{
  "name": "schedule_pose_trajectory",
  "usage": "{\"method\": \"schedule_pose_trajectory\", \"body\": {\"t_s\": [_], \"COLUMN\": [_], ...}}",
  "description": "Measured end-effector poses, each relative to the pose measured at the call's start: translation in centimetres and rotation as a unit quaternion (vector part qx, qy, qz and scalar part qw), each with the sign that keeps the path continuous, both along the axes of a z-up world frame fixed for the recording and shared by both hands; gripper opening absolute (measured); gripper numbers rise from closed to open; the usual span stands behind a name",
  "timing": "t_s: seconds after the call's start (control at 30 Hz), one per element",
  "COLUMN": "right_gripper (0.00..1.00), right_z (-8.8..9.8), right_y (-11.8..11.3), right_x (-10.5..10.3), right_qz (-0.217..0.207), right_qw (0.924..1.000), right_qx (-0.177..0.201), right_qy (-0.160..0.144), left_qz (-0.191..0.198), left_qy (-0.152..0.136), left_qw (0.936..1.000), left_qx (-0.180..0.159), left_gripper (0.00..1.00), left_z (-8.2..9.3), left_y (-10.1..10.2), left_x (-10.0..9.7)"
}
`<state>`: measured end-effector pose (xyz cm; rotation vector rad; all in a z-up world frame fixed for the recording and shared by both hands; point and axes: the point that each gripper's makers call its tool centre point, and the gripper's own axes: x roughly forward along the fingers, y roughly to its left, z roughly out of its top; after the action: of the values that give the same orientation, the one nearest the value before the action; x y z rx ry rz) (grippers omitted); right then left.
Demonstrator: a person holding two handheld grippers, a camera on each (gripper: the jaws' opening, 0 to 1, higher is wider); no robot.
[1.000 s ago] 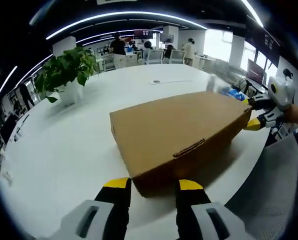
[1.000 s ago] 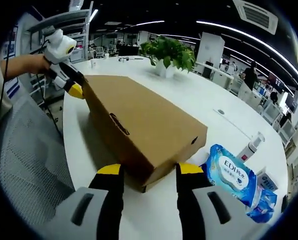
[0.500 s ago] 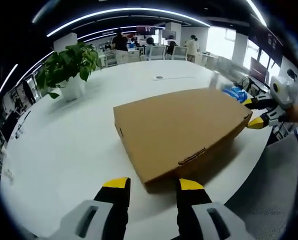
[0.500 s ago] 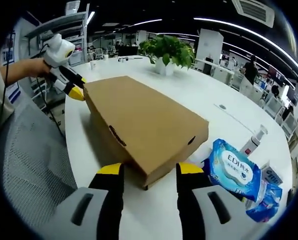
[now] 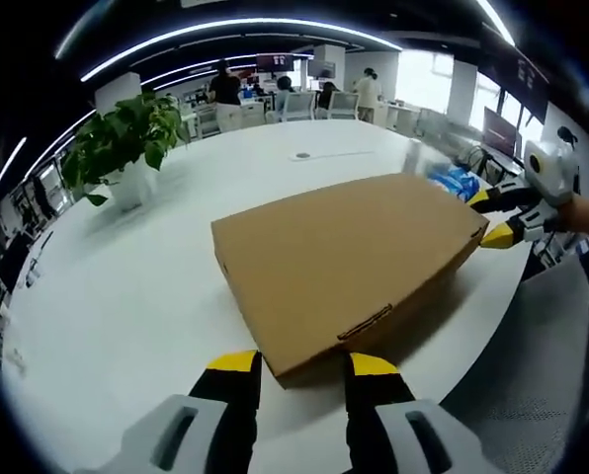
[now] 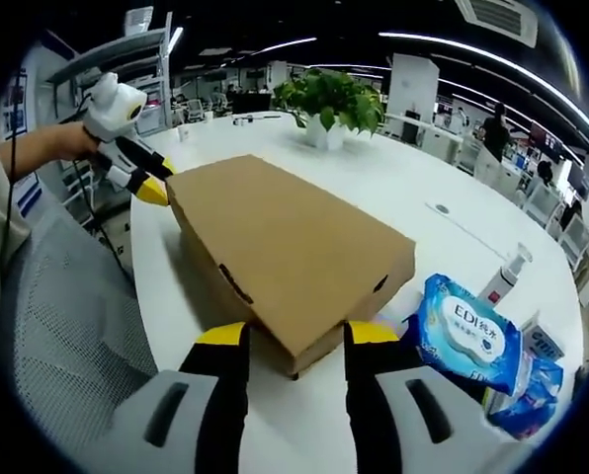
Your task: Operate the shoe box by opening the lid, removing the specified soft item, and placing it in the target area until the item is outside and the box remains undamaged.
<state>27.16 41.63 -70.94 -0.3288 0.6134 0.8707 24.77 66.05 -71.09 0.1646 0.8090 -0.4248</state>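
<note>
My fingers (image 5: 238,363) on the left gripper (image 5: 299,365) stand parted, one yellow-tipped finger to each side of the near corner of the shoe box (image 5: 349,257), clamping nothing; whether the tips touch the cardboard I cannot tell. On my right gripper (image 6: 288,336) the fingers (image 6: 373,334) are likewise spread and empty, straddling the opposite corner of the same box. In the right gripper view my left gripper shows at the far corner of the box, its yellow tips just beside the cardboard, with my sleeve behind it; in the left gripper view my right gripper sits at the far right corner in the same way.

The white desk (image 5: 126,296) is broad and round-edged and carries everything. The shoe box lies flat on it near the edge closest to me, its lid shut, a small slot tab on the long front side. A grey mesh chair back (image 6: 67,336) stands just off the desk edge. A potted green plant (image 5: 122,138) stands well apart from the box, further in on the desk. In the right gripper view a blue pack of wipes (image 6: 470,331) lies just beside the box corner, with a small white spray bottle (image 6: 500,278) near it. People stand at far desks
</note>
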Motion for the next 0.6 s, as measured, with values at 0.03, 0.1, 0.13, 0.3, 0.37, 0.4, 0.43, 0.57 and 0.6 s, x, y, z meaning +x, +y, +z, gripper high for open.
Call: {"method": "schedule_pose_trajectory", "body": {"t_s": [0.03,0.1,0.13,0.3,0.37,0.4,0.43,0.57,0.6], "right_gripper": [0.34,0.34,0.34,0.33,0.33,0.33,0.33,0.33,0.34], "right_z": [-0.6,-0.7,-0.7,-0.9,-1.0,-0.9,-0.9,-0.9,-0.9], "right_y": [0.0,0.0,0.0,0.1,0.1,0.1,0.1,0.2,0.2], "right_x": [0.0,0.0,0.1,0.5,0.8,1.0,1.2,2.1,2.4], "right_qz": [-0.002,-0.003,-0.004,-0.008,-0.007,-0.009,-0.010,-0.011,-0.011], "right_qw": [1.0000,1.0000,1.0000,0.9999,0.9999,0.9999,0.9999,0.9999,0.9999], "right_qx": [0.000,0.000,0.002,0.010,0.008,0.008,0.009,0.007,0.005], "right_qy": [0.004,0.005,0.005,0.008,0.005,0.006,0.006,0.003,0.002], "left_qz": [0.000,-0.001,-0.001,-0.001,-0.003,-0.004,-0.004,-0.005,-0.005], "left_qy": [0.002,0.003,0.002,0.001,0.002,0.002,0.002,0.000,-0.001], "left_qw": [1.0000,1.0000,1.0000,1.0000,1.0000,1.0000,1.0000,1.0000,1.0000], "left_qx": [0.000,0.004,0.004,0.004,0.005,0.005,0.006,0.007,0.006], "left_gripper": [0.33,0.33,0.33,0.34,0.34,0.34,0.34,0.34,0.34], "left_z": [-0.2,-0.5,-0.6,-0.6,-0.6,-0.6,-0.6,-0.6,-0.6], "left_y": [0.0,0.0,0.0,0.1,0.1,0.1,0.1,0.1,0.1], "left_x": [0.0,0.1,0.2,0.9,1.3,1.5,1.7,2.6,2.9]}}
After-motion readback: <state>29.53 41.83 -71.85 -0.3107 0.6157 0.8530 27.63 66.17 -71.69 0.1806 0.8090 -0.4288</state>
